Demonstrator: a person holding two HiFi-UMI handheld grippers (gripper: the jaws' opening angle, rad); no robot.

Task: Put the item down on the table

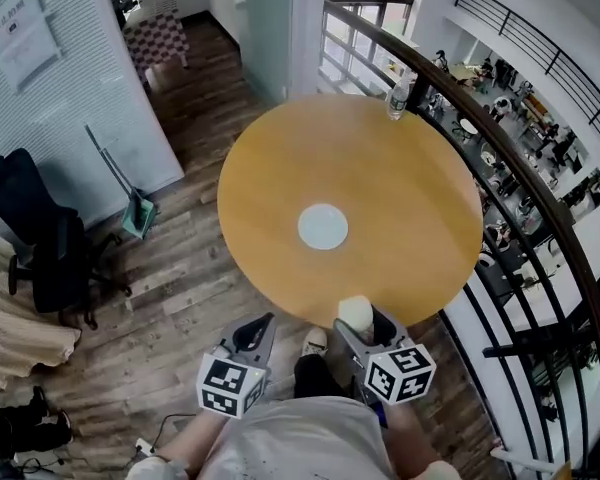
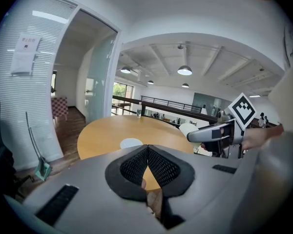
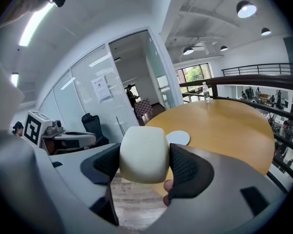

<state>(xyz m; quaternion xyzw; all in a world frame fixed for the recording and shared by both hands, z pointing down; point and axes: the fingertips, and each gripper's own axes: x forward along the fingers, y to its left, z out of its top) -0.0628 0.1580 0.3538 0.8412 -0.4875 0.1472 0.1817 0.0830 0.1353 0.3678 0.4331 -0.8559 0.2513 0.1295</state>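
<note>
A cream rounded block [image 3: 143, 154] sits between the dark pads of my right gripper [image 3: 144, 165], which is shut on it. From the head view the block [image 1: 356, 314] hangs just over the near edge of the round wooden table [image 1: 400, 208], with the right gripper [image 1: 365, 333] below it. My left gripper [image 1: 252, 340] is off the table's near left edge, over the floor. Its jaws meet tip to tip, shut and holding nothing [image 2: 147, 165].
A pale round disc [image 1: 323, 226] lies at the table's centre. A water bottle [image 1: 398, 99] stands at the far rim. A curved black railing [image 1: 525, 183] runs close along the table's right side. A black office chair [image 1: 42, 240] and a dustpan [image 1: 136, 211] stand on the wooden floor at left.
</note>
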